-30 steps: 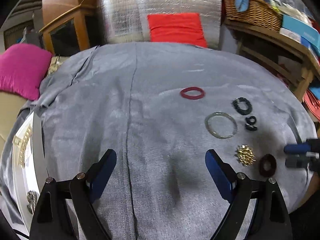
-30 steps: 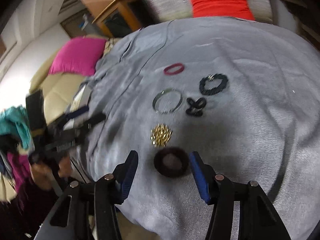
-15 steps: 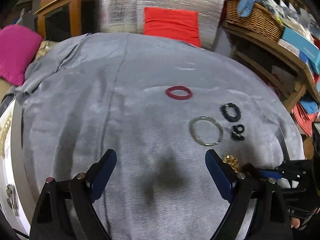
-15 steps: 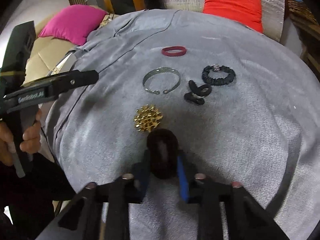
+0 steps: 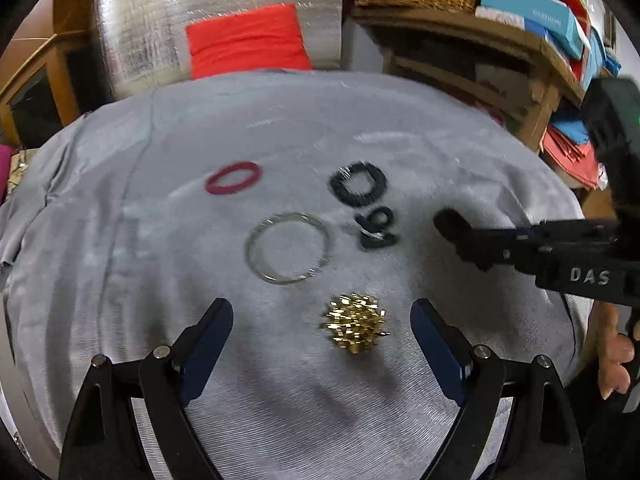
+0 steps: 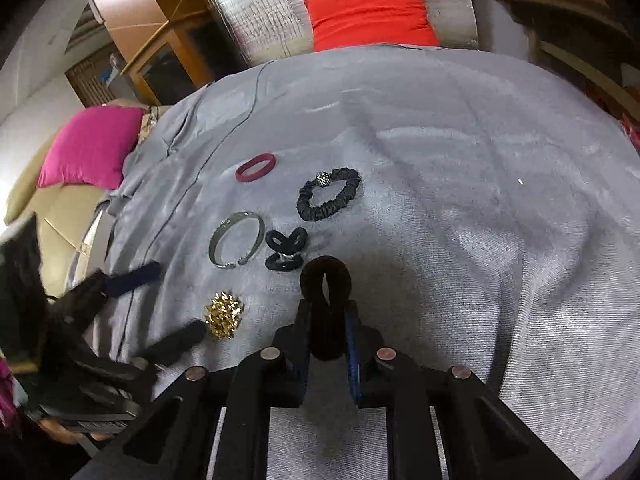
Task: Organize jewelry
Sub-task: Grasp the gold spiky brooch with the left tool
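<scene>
From the left wrist view, over the grey cloth [image 5: 160, 240]: left gripper [image 5: 322, 330] spread wide, nothing between its fingers, hovering low just behind the gold spiky brooch [image 5: 354, 323]. Beyond the brooch, silver bangle [image 5: 289, 253]; farther back, red hair tie [image 5: 233, 178] and a blurred black scrunchie [image 5: 359, 184]; small black knotted tie [image 5: 376, 229] smeared, hard to make out. Right gripper [image 5: 450, 220] reaching in from the right of the brooch, its load hidden, the holding hand [image 5: 614, 348] cut off at the edge

From the right wrist view: right gripper [image 6: 329, 332] clamped on the dark brown scrunchie [image 6: 326, 280], squeezed upright between the fingers, to the right of the brooch [image 6: 223, 315]. Left gripper [image 6: 168, 306] blurred, its fingers straddling the brooch
</scene>
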A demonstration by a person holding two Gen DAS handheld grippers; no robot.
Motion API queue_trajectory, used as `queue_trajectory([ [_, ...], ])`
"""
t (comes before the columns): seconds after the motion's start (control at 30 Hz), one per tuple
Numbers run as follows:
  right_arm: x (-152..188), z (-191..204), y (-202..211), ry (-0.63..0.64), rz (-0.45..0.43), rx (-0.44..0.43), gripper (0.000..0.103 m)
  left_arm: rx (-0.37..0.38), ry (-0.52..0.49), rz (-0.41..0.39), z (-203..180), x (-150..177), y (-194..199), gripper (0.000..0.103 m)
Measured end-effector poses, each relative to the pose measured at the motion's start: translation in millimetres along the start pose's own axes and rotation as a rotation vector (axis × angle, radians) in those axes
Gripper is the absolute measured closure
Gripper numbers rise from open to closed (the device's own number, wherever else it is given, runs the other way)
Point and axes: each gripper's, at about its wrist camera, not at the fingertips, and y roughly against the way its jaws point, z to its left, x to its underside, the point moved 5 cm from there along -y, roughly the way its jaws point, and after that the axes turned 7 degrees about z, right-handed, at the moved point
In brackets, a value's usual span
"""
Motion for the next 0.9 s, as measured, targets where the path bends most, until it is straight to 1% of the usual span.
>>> queue_trajectory([
  [0.1, -2.6, 2.6, 0.6, -0.004, -0.01, -0.003, 0.087, 0.012, 0.006, 0.025, -3.9, -0.8, -8.6, 0.013],
  [0.27, -5.2, -4.1, 2.3, -0.037, -0.013, -0.022, 0.087, 0.012, 0.027, 0.067, -3.1, -1.0, -20.8, 0.013],
  [0.33, -5.3, -6.3, 2.0, -0.046, -0.009, -0.029, 0.087, 0.008, 0.023, 0.084, -2.7, -0.6, -26.8, 0.02],
  [0.37, -5.2, -6.8, 1.7, -0.047, -0.009, -0.029, 0.087, 0.009, 0.02, 0.092, -3.3, -0.2, -29.1, 0.033],
  [0.4, -5.1, -7.1, 1.5, -0.047, -0.008, -0.028, 0.087, 0.009, 0.013, 0.095, -3.8, 0.5, -31.4, 0.037],
  [0.43, -5.2, -7.2, 0.8, -0.047, -0.003, -0.029, 0.087, 0.005, 0.009, 0.088, -3.9, 0.6, -30.4, 0.039],
  [0.5, -4.8, -7.5, -1.0, -0.048, 0.004, -0.029, 0.087, 0.014, 0.001, 0.08, -5.8, 0.3, -28.9, 0.051],
  [0.53, -4.7, -7.3, -1.9, -0.047, 0.008, -0.027, 0.087, 0.015, -0.002, 0.077, -6.0, 0.2, -28.4, 0.054],
  [0.57, -4.5, -7.2, -2.4, -0.047, 0.009, -0.028, 0.087, 0.015, -0.006, 0.072, -6.3, -0.3, -27.7, 0.063],
  [0.73, -5.6, -2.9, -3.6, -0.037, 0.007, -0.036, 0.087, 0.014, -0.004, 0.065, -6.0, 1.9, -21.8, 0.063],
  [0.9, -5.0, 5.8, -8.8, -0.023, 0.017, -0.042, 0.087, 0.004, 0.02, 0.035, 3.2, 1.2, -10.3, 0.063],
])
